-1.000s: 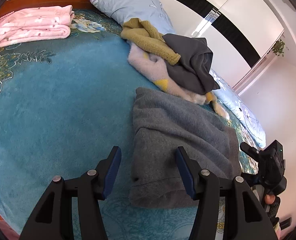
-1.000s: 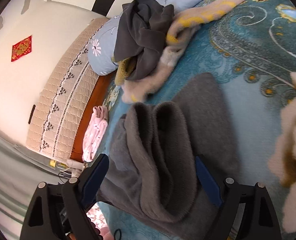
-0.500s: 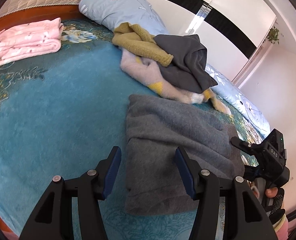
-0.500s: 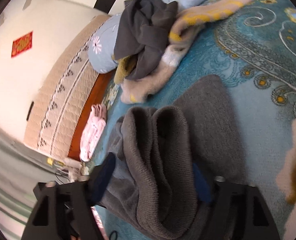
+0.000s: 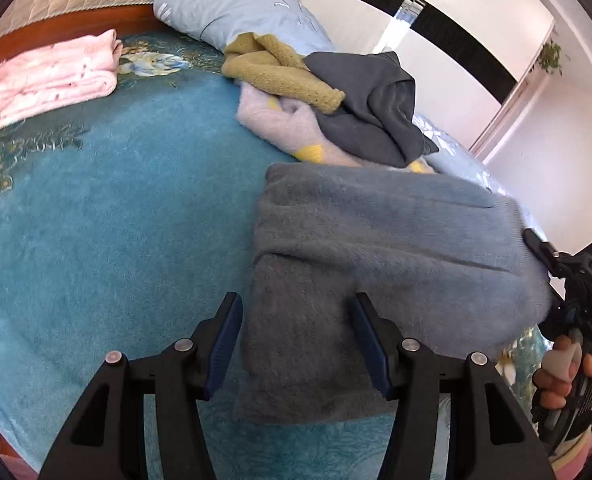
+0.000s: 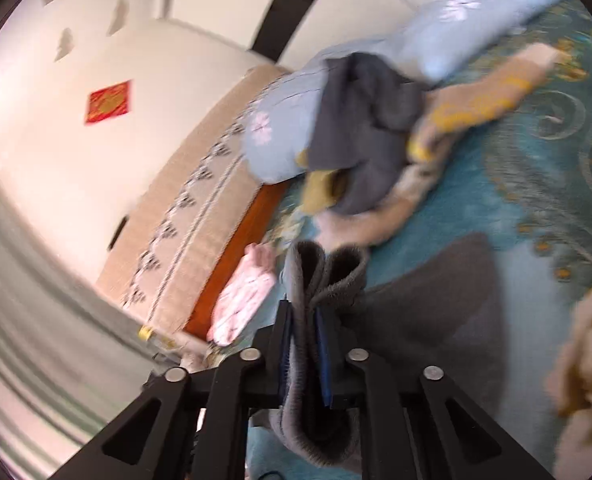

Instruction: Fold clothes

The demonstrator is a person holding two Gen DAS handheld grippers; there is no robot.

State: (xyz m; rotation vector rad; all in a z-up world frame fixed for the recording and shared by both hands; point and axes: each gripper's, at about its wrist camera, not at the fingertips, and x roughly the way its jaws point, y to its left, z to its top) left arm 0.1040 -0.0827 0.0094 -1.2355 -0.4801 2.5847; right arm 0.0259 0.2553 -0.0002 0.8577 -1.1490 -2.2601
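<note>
A grey knitted garment [image 5: 355,264] lies folded on the teal bedspread [image 5: 116,216]. Its right side is lifted off the bed. My right gripper [image 6: 303,344] is shut on that folded grey edge [image 6: 315,276], with fabric bunched between the blue pads. In the left wrist view the right gripper's body [image 5: 575,292] shows at the far right, held by a hand [image 5: 555,376]. My left gripper [image 5: 296,340] stands open over the garment's near left corner, its fingers straddling the edge without pinching it.
A heap of unfolded clothes [image 5: 335,96], mustard, dark grey and pale lilac, lies beyond the grey garment against a blue floral pillow [image 5: 232,12]. A folded pink garment [image 5: 44,80] rests at the far left by the wooden headboard [image 6: 232,248].
My right gripper closed on the grey garment's folded edge and raised it, swinging upward. The left gripper stayed open and shifted slightly toward the garment.
</note>
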